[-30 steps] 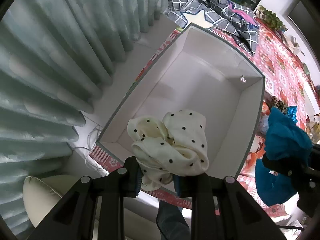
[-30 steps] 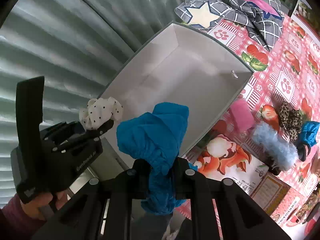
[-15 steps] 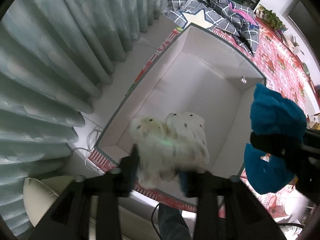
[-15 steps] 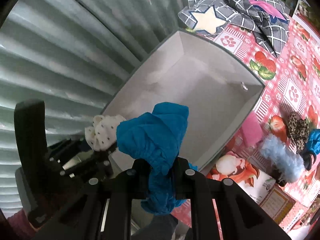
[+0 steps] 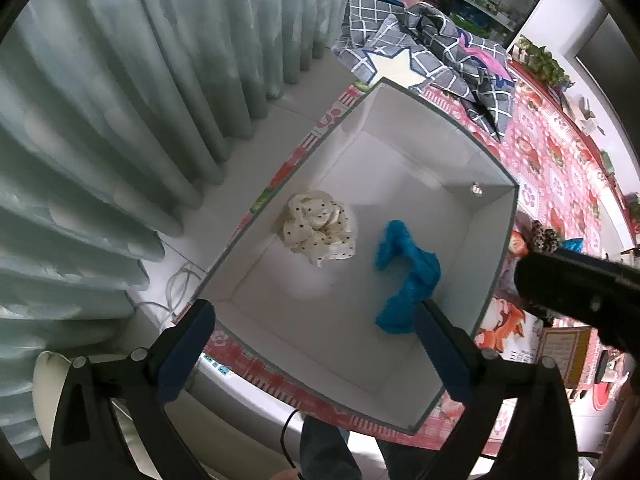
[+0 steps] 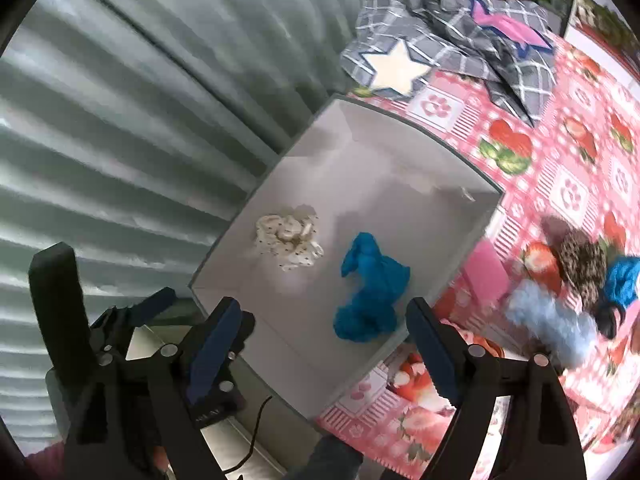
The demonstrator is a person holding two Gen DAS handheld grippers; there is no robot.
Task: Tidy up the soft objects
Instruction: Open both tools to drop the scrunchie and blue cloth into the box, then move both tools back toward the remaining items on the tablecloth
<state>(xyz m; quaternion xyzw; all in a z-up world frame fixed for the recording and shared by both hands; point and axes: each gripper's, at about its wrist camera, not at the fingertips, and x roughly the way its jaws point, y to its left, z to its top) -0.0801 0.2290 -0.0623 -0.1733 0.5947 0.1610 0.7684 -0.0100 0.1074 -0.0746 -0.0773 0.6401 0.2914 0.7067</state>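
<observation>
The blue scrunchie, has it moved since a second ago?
Yes. The blue scrunchie dropped from the right gripper, whose jaws just opened, onto the white box floor.

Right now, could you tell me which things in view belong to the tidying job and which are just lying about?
Job:
- white box
- dotted scrunchie and blue scrunchie, both in the box
- leopard scrunchie, fluffy blue piece, second blue scrunchie, on the tablecloth

Lying about:
- checked cloth
- curtain
- cable
</observation>
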